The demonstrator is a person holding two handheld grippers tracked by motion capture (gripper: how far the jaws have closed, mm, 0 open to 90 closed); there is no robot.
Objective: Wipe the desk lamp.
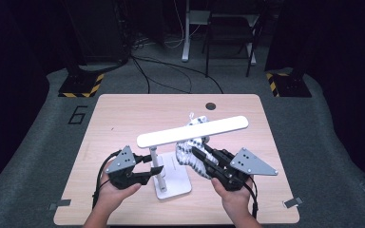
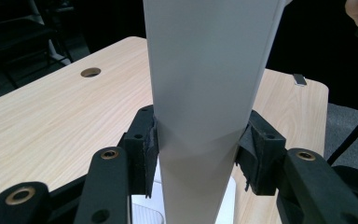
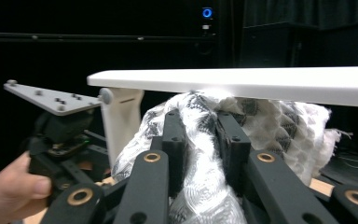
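A white desk lamp stands on the table's near middle, with a flat base, an upright post and a long bar head. My left gripper is shut on the post, its pads pressing on both sides. Under the head, my right gripper is shut on a white and grey patterned cloth. In the right gripper view the cloth bunches between the jaws of my right gripper and touches the underside of the lamp head.
The wooden table has a round cable hole near its far edge. Small tape tabs sit at the near corners. Stands with striped bases and a chair frame stand on the floor beyond.
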